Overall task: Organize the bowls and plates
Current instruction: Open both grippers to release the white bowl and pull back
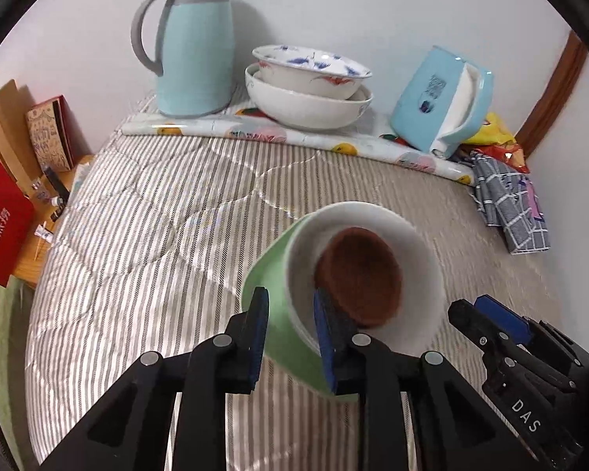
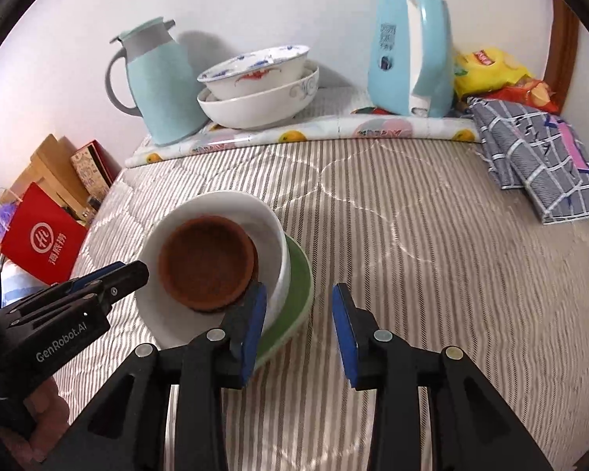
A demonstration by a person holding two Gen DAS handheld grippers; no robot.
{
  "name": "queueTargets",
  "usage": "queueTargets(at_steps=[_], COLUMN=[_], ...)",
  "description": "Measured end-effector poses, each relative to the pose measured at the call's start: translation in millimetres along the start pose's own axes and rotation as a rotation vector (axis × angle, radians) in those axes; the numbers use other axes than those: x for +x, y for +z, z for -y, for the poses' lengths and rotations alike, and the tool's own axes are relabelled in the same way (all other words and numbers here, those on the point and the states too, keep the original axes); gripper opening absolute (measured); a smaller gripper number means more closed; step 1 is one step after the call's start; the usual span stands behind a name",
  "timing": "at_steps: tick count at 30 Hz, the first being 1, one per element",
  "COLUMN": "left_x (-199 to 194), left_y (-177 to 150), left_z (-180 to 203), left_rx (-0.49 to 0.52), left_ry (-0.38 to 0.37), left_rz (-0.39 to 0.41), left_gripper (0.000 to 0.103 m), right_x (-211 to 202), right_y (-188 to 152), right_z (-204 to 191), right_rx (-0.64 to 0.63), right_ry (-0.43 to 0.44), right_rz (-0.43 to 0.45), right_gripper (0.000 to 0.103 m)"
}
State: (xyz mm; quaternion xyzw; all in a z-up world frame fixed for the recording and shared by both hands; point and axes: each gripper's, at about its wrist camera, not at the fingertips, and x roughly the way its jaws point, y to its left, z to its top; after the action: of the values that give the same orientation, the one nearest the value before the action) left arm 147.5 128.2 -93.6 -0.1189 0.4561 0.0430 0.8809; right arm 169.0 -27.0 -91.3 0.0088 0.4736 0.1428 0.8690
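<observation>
Left tool (image 1: pixel 290 337) clamped on the near rim of a tilted stack, green plate (image 1: pixel 271 306) under white bowl (image 1: pixel 424 259) under brown dish (image 1: pixel 359 272), at 6 o'clock above the bed (image 1: pixel 157 212); right tool (image 2: pixel 299 324), fingers apart, grips nothing, so the loose dish may slide out.
</observation>
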Motion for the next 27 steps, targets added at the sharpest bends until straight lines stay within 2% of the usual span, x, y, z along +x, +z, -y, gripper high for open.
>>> queueTargets(at_steps=[1, 3, 6, 7, 10, 14, 20, 22, 25, 27], left_x=[-6.2, -18.7, -40.3, -47.5, -68.6, -93.9, -122.2, -127.9, -138.8, -144.9], left_y=[-2.7, -8.9, -20.9, -24.6, -35.9, -51.5, -78.2, -85.4, -95.6, -100.1], left_z=[3.2, 10.9, 26.5, 31.3, 46.2, 63.4, 78.8, 80.8, 84.4, 87.4], left_rx=[0.004, 0.013, 0.031, 0.034, 0.054, 0.068, 0.076, 0.079, 0.086, 0.095], left_ry=[-0.003, -0.007, -0.012, -0.015, -0.025, -0.016, -0.006, -0.025, -0.022, -0.022], left_rz=[0.009, 0.027, 0.073, 0.086, 0.122, 0.167, 0.212, 0.205, 0.222, 0.231], left_gripper=[0.023, 0.031, 0.042, 0.043, 0.049, 0.06, 0.068, 0.071, 0.071, 0.072], right_x=[-4.6, -20.2, -44.3, -52.2, -77.1, -106.4, -138.2, -146.7, -162.3, -170.2], right_y=[-1.7, -8.5, -19.9, -23.5, -34.9, -50.4, -74.3, -81.4, -90.6, -96.3], right_z=[1.3, 4.7, 11.9, 14.4, 24.7, 37.7, 49.8, 53.7, 55.8, 56.4], right_rx=[-0.001, -0.001, 0.006, 0.006, 0.01, 0.027, 0.032, 0.037, 0.028, 0.023], right_ry=[0.002, 0.003, -0.048, -0.068, -0.107, -0.098, -0.118, -0.121, -0.128, -0.129], right_rz=[0.001, 0.01, 0.04, 0.049, 0.076, 0.109, 0.149, 0.161, 0.197, 0.209], right_gripper=[0.036, 0.039, 0.055, 0.057, 0.057, 0.057, 0.058, 0.072, 0.08, 0.091])
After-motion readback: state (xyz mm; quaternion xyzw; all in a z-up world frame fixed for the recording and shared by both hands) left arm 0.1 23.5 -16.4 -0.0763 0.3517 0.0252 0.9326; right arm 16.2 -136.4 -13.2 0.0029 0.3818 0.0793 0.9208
